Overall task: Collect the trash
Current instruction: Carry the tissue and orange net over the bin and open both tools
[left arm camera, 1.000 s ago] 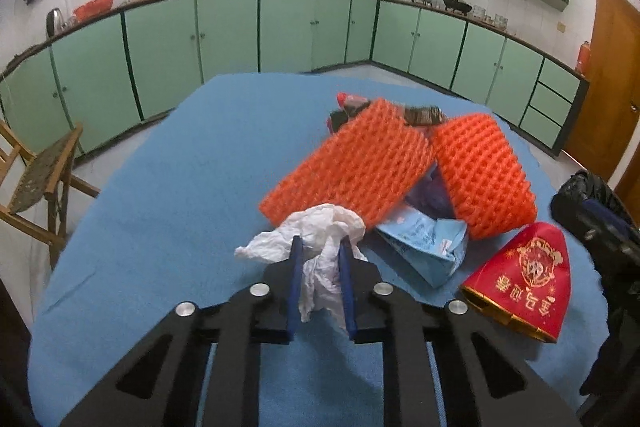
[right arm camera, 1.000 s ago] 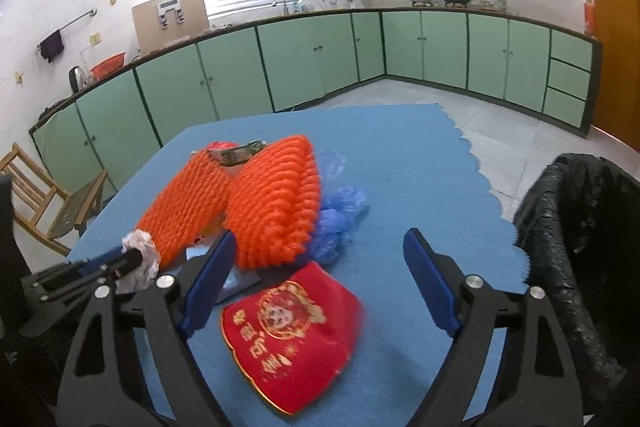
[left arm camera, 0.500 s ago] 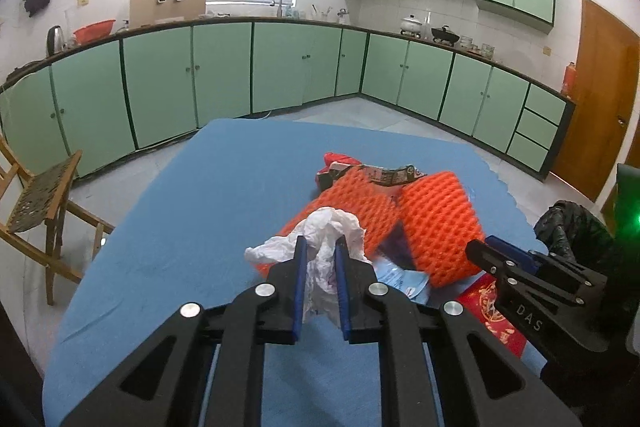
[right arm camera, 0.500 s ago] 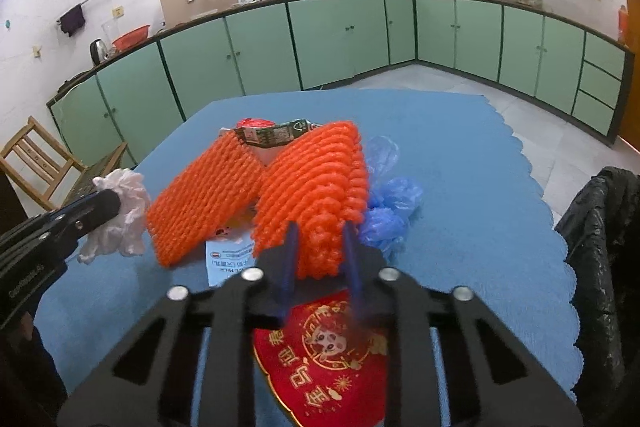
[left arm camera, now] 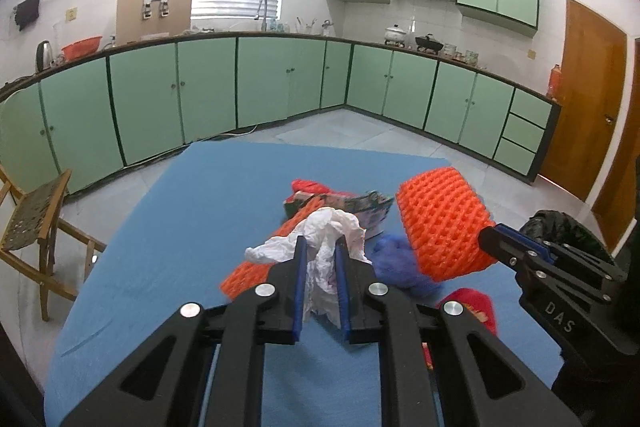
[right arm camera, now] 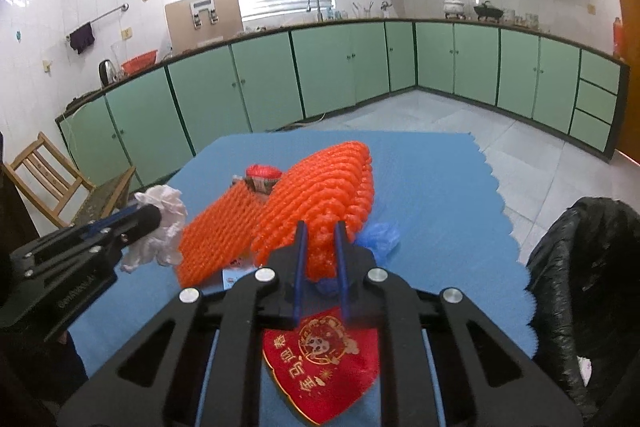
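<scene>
My left gripper [left arm camera: 320,247] is shut on a crumpled white tissue [left arm camera: 328,227] and holds it above the blue table [left arm camera: 192,211]. My right gripper [right arm camera: 320,231] is shut on an orange foam net [right arm camera: 324,183] and lifts it off the pile. The net also shows in the left wrist view [left arm camera: 440,219], with the right gripper [left arm camera: 490,235] at its lower right. A second orange foam net [right arm camera: 218,231], a red packet [right arm camera: 324,359], a blue plastic bag [right arm camera: 378,237] and a printed wrapper [left arm camera: 360,205] lie on the table. A black trash bag [right arm camera: 588,291] stands at the table's right edge.
A wooden chair [left arm camera: 36,231] stands left of the table. Green cabinets [left arm camera: 280,83] line the far walls. The left gripper [right arm camera: 140,223] with the tissue shows at the left in the right wrist view. A brown door [left arm camera: 588,95] is at the right.
My right gripper closed on the orange foam net and lifted it. My left gripper rose higher with the tissue still in it.
</scene>
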A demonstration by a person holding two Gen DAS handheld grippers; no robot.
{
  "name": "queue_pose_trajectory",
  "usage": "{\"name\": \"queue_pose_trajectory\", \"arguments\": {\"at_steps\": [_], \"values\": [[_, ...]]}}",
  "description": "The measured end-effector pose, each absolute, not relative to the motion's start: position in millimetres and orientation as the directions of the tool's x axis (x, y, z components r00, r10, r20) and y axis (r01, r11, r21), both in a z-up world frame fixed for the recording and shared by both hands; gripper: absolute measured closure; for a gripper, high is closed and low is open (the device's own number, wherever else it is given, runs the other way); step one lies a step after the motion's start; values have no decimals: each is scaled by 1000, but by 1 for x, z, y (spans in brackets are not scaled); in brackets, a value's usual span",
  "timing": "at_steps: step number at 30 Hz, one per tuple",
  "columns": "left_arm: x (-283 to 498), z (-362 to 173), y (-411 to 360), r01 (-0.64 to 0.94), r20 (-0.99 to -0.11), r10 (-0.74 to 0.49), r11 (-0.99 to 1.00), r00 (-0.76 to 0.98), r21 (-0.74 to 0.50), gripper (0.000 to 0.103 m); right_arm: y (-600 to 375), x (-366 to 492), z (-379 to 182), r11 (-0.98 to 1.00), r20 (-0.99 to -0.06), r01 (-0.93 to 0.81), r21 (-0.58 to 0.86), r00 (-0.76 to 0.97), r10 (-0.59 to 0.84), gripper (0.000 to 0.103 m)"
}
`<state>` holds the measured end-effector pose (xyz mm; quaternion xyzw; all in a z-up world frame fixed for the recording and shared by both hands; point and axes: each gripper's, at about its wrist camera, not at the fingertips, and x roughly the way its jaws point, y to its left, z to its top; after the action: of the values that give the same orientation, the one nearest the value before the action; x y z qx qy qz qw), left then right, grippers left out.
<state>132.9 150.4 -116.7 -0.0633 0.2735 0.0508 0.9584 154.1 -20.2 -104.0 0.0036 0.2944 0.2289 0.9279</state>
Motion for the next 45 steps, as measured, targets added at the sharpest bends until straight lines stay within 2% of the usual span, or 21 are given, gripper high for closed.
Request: {"name": "queue_pose_trajectory", "arguments": {"at_steps": [18, 32, 45], "values": [[143, -76, 82, 25, -461, -69, 995, 884, -101, 90, -109, 127, -56, 942, -461, -308, 134, 822, 335, 91], [159, -55, -2, 200, -414, -231, 973, 881, -117, 90, -195, 103, -51, 981, -434, -153, 119, 881, 190, 91], [179, -59, -86, 349, -422, -367, 929, 829, -121, 90, -275, 87, -58, 995, -434, -11, 99, 899, 53, 91]]}}
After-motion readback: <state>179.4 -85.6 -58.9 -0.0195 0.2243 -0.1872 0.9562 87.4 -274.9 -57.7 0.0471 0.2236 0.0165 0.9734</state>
